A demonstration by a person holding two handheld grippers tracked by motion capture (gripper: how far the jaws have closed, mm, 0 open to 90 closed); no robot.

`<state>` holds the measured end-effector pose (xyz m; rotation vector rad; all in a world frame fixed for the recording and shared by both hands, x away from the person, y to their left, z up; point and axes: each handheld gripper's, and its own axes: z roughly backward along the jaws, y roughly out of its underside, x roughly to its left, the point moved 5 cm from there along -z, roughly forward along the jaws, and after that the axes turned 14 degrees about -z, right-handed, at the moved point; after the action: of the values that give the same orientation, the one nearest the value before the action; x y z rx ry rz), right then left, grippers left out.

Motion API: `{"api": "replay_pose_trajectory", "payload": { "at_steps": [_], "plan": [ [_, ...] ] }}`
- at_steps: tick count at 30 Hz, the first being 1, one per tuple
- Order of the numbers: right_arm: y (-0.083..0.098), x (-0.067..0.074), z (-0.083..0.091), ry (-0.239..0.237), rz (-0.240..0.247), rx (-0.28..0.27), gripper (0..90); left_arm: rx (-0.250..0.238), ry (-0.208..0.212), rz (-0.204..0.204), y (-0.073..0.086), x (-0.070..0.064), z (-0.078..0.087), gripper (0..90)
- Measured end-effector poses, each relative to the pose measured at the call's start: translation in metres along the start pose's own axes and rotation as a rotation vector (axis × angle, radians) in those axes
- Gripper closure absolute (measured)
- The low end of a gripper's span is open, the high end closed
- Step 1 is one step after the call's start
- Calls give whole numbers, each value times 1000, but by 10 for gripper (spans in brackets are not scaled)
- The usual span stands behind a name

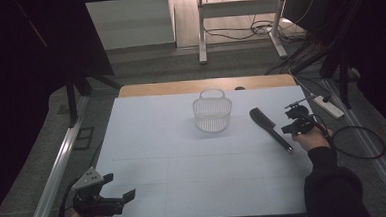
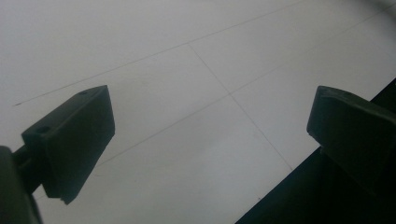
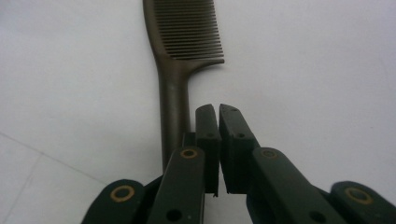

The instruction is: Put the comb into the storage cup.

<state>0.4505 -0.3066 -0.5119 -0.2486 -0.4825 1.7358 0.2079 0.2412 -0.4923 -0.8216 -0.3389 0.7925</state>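
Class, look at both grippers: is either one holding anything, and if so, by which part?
Nothing is held. The right gripper is shut on nothing, just beside the handle of the dark plastic comb. The left gripper is open over the white table.

You are looking at a white mesh basket (image 1: 212,115) that is standing upright toward the far middle of the white mat (image 1: 152,140), its loop handle rising at the far rim. The mat is covering almost the whole table, and a wooden strip (image 1: 180,87) of the tabletop is showing just behind it. Thin seam lines (image 2: 229,93) are crossing the mat. A white power strip (image 1: 329,107) is lying on the grey floor off the mat's far right corner. A metal rail (image 1: 58,163) is running along the left side. Beyond the table a white desk frame (image 1: 201,33) is standing, with dark cables (image 1: 237,33) trailing beneath it.
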Motion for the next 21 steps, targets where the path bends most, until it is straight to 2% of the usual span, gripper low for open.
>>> {"api": "replay_pose_trajectory", "payload": {
  "at_steps": [10,12,17,21],
  "plan": [
    [4,7,19,-10,23,-40,713,2,0,-3,0,0,0,21],
    [4,9,20,-3,24,-37,643,1,0,-2,0,0,0,21],
    [3,10,21,11,33,-41,561,1,0,-4,0,0,0,21],
    [2,14,21,15,51,-43,442,1,2,-3,0,0,0,21]
  ]
}}
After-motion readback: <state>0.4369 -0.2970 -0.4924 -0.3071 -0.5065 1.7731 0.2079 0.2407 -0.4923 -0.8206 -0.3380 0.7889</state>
